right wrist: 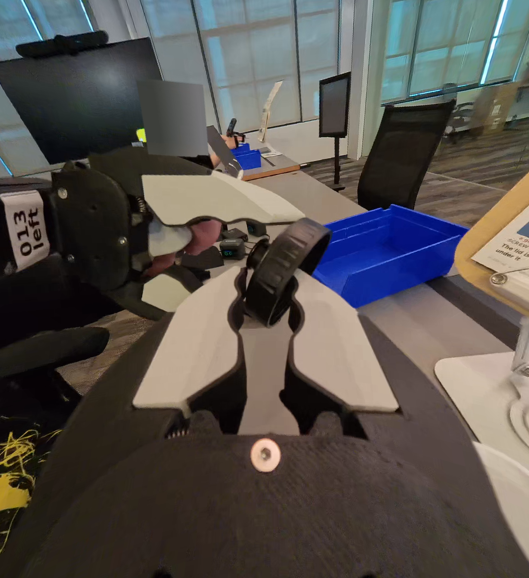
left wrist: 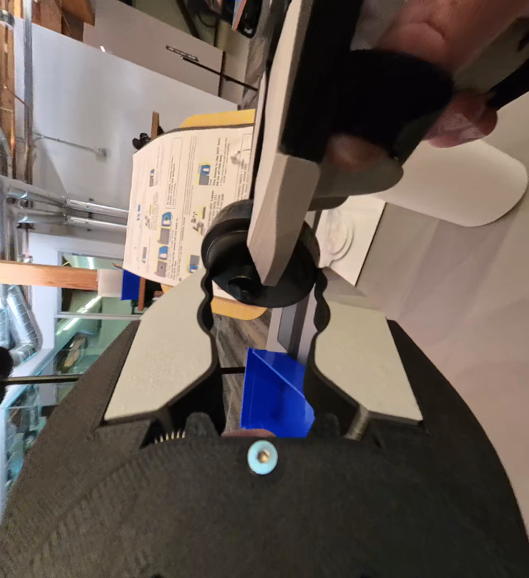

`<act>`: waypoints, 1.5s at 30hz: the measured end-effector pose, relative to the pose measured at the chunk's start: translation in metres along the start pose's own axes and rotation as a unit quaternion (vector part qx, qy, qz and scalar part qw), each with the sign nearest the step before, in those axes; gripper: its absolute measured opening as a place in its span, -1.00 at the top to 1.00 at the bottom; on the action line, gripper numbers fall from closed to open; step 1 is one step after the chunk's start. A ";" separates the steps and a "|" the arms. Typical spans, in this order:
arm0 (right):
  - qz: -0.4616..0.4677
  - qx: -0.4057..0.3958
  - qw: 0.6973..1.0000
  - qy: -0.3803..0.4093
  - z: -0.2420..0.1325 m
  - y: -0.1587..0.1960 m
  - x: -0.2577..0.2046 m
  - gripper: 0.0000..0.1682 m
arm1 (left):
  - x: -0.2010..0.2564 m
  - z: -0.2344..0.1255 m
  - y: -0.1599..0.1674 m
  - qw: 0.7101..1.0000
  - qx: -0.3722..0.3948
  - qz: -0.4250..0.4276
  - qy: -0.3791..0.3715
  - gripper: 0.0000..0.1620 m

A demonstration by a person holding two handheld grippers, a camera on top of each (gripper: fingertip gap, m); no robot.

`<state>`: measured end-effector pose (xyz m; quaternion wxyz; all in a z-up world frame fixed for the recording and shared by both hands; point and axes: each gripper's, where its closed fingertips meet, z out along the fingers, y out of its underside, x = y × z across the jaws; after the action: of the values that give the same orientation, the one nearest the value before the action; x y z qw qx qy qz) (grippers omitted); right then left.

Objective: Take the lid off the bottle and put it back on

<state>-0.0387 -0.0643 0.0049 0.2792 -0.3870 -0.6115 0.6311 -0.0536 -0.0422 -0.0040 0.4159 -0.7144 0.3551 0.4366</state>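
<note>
My right gripper (right wrist: 266, 283) is shut on the black ribbed lid (right wrist: 275, 269), holding it on edge and tilted above the grey table (right wrist: 413, 331). My left gripper (left wrist: 262, 278) is open, its two tips on either side of the lid (left wrist: 225, 244); I cannot tell whether they touch it. In the right wrist view its upper finger (right wrist: 213, 200) reaches to the lid's top edge. In the left wrist view the right gripper's finger (left wrist: 275, 215) crosses the lid. A white rounded body (left wrist: 463, 190), possibly the bottle, lies on the table behind that gripper.
A blue bin (right wrist: 382, 250) stands on the table just beyond the lid and also shows in the left wrist view (left wrist: 272, 391). An instruction sheet on a wooden board (right wrist: 491, 237) stands on a white base (right wrist: 475, 384) at the right. A black chair (right wrist: 404, 150) and a monitor (right wrist: 75, 103) are behind.
</note>
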 end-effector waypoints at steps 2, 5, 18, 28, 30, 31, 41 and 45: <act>-0.016 0.002 1.000 0.003 -0.005 0.000 0.001 0.74 | -0.001 0.001 -0.003 1.000 0.001 0.010 -0.013 0.23; 0.013 0.026 0.999 -0.029 -0.017 -0.008 -0.001 0.76 | -0.006 -0.004 -0.012 0.999 0.033 -0.012 -0.021 0.27; 0.160 0.120 0.930 -0.309 -0.061 -0.027 -0.038 0.77 | -0.004 -0.019 -0.072 0.951 0.264 -0.127 0.099 -0.12; 0.187 0.146 0.889 -0.391 -0.072 -0.026 -0.050 0.77 | 0.000 -0.032 -0.095 0.905 0.363 -0.171 0.142 0.06; 0.189 0.157 0.882 -0.402 -0.075 -0.027 -0.051 0.76 | -0.001 -0.033 -0.098 0.899 0.376 -0.175 0.142 0.06; 0.191 0.160 0.879 -0.406 -0.076 -0.027 -0.052 0.76 | -0.001 -0.034 -0.099 0.897 0.381 -0.176 0.143 0.06; 0.145 0.132 0.966 -0.170 -0.069 -0.029 -0.006 0.26 | -0.009 -0.011 -0.074 0.947 0.281 -0.142 0.062 0.07; 0.045 0.066 0.997 0.005 -0.070 -0.031 0.011 0.04 | -0.009 0.001 -0.065 0.974 0.201 -0.099 0.008 0.07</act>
<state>0.0096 -0.0135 0.0368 0.2786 -0.3980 -0.5491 0.6800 -0.0006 -0.0135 0.0222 0.5895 -0.6513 0.3664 0.3069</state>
